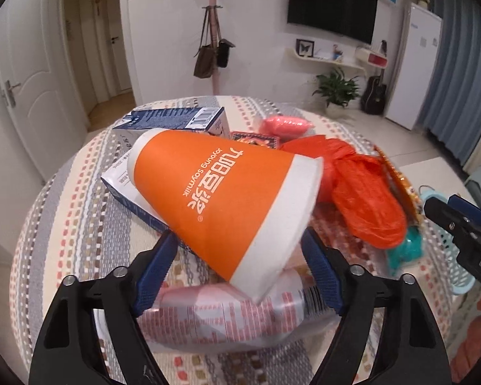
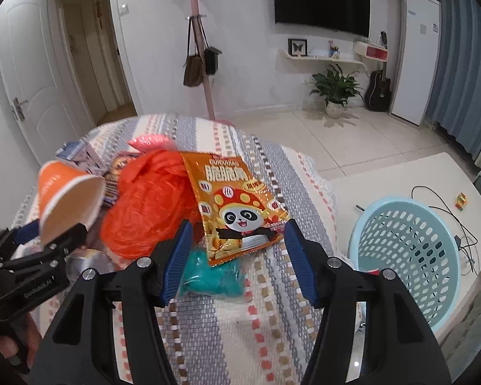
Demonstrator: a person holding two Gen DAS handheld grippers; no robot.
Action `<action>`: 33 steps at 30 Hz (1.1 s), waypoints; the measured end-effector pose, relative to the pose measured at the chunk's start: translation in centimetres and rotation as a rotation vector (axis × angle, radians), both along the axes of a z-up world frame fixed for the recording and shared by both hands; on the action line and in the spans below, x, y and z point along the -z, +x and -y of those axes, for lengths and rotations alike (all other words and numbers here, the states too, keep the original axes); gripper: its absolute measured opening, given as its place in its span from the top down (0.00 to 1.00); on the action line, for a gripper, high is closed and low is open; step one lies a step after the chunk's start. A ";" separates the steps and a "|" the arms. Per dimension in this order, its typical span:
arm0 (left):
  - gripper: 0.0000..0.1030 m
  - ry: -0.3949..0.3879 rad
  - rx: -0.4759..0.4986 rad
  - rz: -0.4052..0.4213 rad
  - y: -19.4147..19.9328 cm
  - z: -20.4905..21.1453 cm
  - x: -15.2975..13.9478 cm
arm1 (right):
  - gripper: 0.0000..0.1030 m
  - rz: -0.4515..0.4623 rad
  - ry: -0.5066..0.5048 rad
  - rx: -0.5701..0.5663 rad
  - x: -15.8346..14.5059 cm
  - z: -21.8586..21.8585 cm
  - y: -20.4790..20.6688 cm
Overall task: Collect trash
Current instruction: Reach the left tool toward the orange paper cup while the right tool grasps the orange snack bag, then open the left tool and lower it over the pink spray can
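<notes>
An orange and white paper cup (image 1: pixel 227 199) hangs tilted over the trash pile, and my left gripper (image 1: pixel 237 235) is shut on its squashed rim. The cup (image 2: pixel 67 199) and left gripper (image 2: pixel 48 234) also show at the left of the right wrist view. My right gripper (image 2: pixel 240 250) is open. The lower end of a panda snack bag (image 2: pixel 237 205) and a teal wad (image 2: pixel 211 276) lie between its pads, untouched. An orange plastic bag (image 2: pixel 150 205) lies left of the snack bag. A red-labelled plastic bottle (image 1: pixel 227 317) lies under the cup.
The striped woven cloth (image 2: pixel 240 337) covers the table. Blue cartons (image 1: pixel 176 118) and a pink packet (image 1: pixel 285 125) lie at the pile's far side. A light blue perforated basket (image 2: pixel 407 256) stands right of the table on a white surface with a black cable (image 2: pixel 445 208) and a small colourful cube (image 2: pixel 461 200).
</notes>
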State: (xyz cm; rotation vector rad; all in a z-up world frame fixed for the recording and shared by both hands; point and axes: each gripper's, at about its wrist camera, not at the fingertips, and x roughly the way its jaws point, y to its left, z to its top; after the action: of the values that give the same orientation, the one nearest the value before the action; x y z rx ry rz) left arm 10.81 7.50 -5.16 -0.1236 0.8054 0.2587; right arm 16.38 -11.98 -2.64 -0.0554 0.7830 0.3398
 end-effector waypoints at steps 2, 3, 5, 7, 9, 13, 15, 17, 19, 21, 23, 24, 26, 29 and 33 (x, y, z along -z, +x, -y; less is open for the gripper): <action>0.30 -0.011 -0.004 -0.003 0.2 -0.2 0.1 | 0.46 -0.014 -0.013 -0.006 0.6 -0.4 0.4; 0.30 -0.013 -0.008 -0.003 0.3 -0.3 0.1 | 0.46 -0.020 -0.016 -0.012 0.9 -0.7 0.6; 0.30 -0.001 -0.016 0.001 0.4 -0.5 0.0 | 0.46 -0.023 -0.032 -0.018 1.4 -1.3 0.9; 0.33 0.007 -0.021 0.003 0.5 -0.3 0.0 | 0.47 -0.029 -0.055 -0.011 1.8 -1.9 1.3; 0.37 0.004 -0.024 0.007 0.4 -0.6 -0.1 | 0.57 -0.037 -0.060 -0.004 2.1 -2.2 1.7; 0.50 0.010 -0.040 0.023 -0.1 -0.9 -0.4 | 0.77 -0.047 -0.050 -0.007 2.3 -2.2 2.2; 0.57 -0.015 -0.046 0.038 -0.8 -1.4 -0.6 | 0.82 -0.036 -0.045 -0.018 2.2 -2.3 2.0; 0.68 -0.035 -0.052 0.061 -1.7 -2.0 -0.8 | 0.88 -0.009 -0.061 -0.026 1.9 -2.5 1.5; 0.78 -0.038 -0.074 0.080 -2.4 -2.5 -0.9 | 0.94 0.019 -0.070 -0.021 1.5 -2.7 0.8; 0.84 -0.065 -0.083 0.107 -3.1 -3.2 -1.1 | 0.96 0.064 -0.067 -0.002 1.0 -2.6 0.1; 0.90 -0.075 -0.094 0.142 -4.1 -3.8 -1.5 | 0.97 0.076 -0.058 0.007 0.6 -2.4 -0.2; 0.91 -0.073 -0.098 0.156 -4.4 -3.9 -1.8 | 0.98 0.083 -0.056 0.013 0.4 -2.2 -0.3; 0.94 -0.075 -0.097 0.190 -5.2 -4.1 -2.5 | 0.98 0.092 -0.049 0.021 0.1 -1.8 -0.4; 0.97 -0.081 -0.098 0.227 -6.3 -4.4 -3.4 | 0.98 0.110 -0.020 0.039 -0.8 -0.6 -0.7; 0.99 -0.078 -0.074 0.276 -7.3 -3.8 -4.9 | 0.98 0.147 0.011 0.051 -2.4 0.8 -1.5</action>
State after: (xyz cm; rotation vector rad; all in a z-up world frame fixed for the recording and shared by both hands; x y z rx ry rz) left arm 3.52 11.31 -0.21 -0.2572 0.5367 0.2732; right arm 14.91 -12.78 -0.25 -0.0495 0.6359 0.2883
